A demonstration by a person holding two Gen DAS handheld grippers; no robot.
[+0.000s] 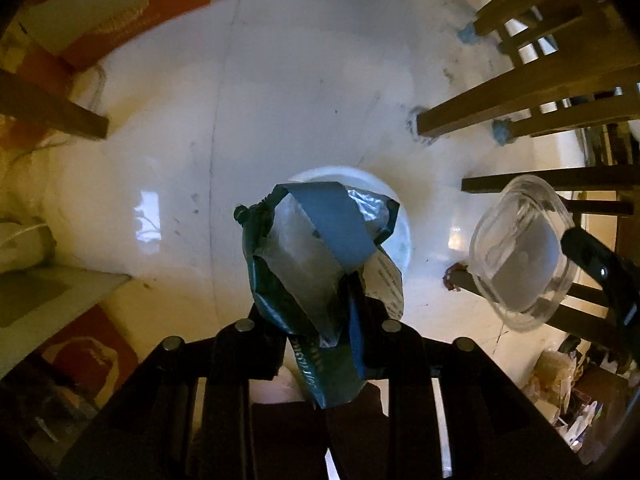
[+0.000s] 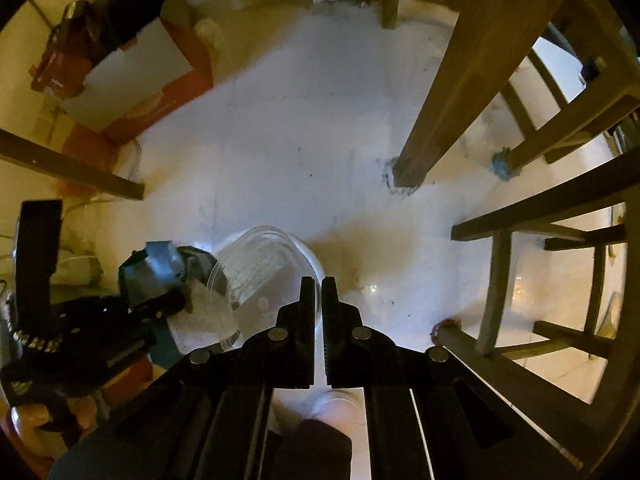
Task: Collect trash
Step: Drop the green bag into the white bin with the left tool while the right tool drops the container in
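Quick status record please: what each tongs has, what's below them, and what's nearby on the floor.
left tongs: closed on a crumpled blue-and-silver wrapper
right tongs: shut on the rim of a clear plastic container
below: white bin, partly hidden by the wrapper
floor: white tile, scuffed
nearby: wooden chair legs to the right, red-and-white box upper left

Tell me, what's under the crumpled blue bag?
Under the crumpled blue bag, clamped in the left gripper, sits a white round bin on the floor. The bag covers most of it, so its inside stays hidden.
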